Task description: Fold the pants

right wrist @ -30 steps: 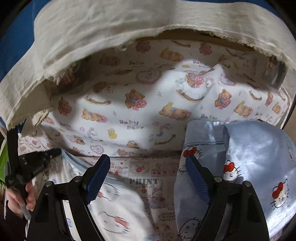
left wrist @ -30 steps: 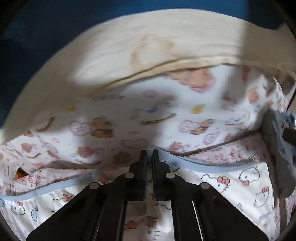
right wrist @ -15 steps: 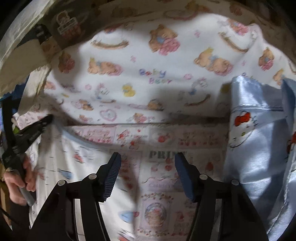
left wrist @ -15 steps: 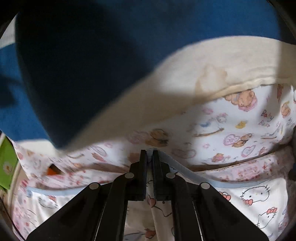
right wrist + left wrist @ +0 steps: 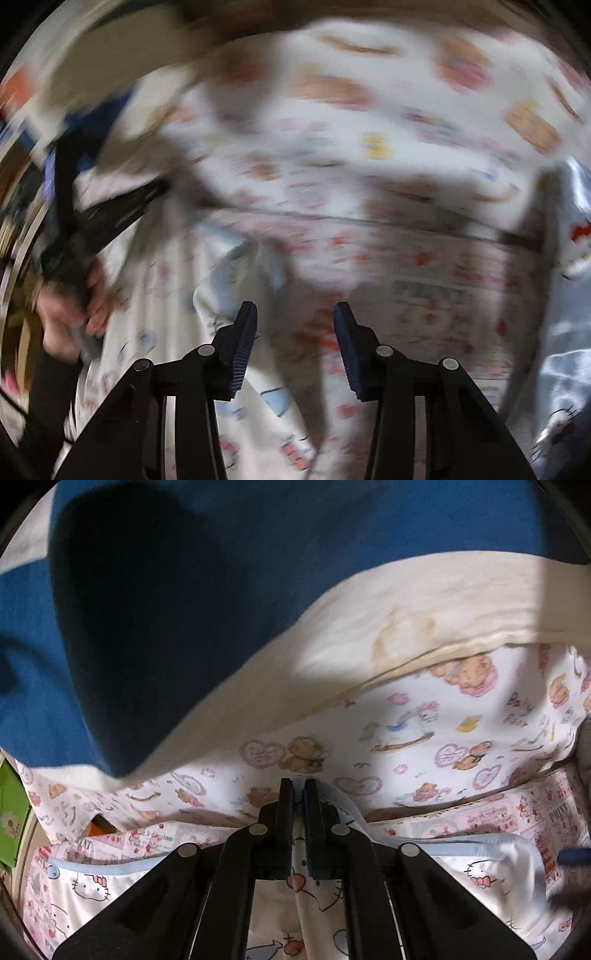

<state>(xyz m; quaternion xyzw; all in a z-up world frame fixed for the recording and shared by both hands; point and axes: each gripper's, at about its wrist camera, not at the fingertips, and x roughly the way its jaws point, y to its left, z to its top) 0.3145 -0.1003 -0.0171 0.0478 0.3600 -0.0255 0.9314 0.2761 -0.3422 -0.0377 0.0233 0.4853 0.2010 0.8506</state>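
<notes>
Our left hand-held gripper (image 5: 298, 786) has its fingers pressed together on the blue-trimmed edge of the pants (image 5: 480, 878), a white satin pair printed with cartoon cats, and the cloth rises into the pinch. Our right hand-held gripper (image 5: 294, 314) hangs spread above the same garment with nothing between its fingers; that view is heavily blurred, so we cannot say whether it touches the fabric.

The pants lie low in both views, close under the grippers, on a patterned sheet (image 5: 546, 812). We judge the fold to be at an early stage: one edge is gripped and lifted, but we see no finished crease or stacked layer, and the far end of the garment is out of view. Bringing the held edge across and flattening it seems to remain.

Beyond the pants, a white bear-print cloth (image 5: 424, 731) spreads out, overlapped by a cream blanket (image 5: 406, 602) carrying a ring-shaped stain, and then by a dark blue cloth (image 5: 184, 590). A shiny pale blue fabric (image 5: 569, 332) sits at the right edge. At the left edge something green (image 5: 11, 805) shows, too cropped to identify.
</notes>
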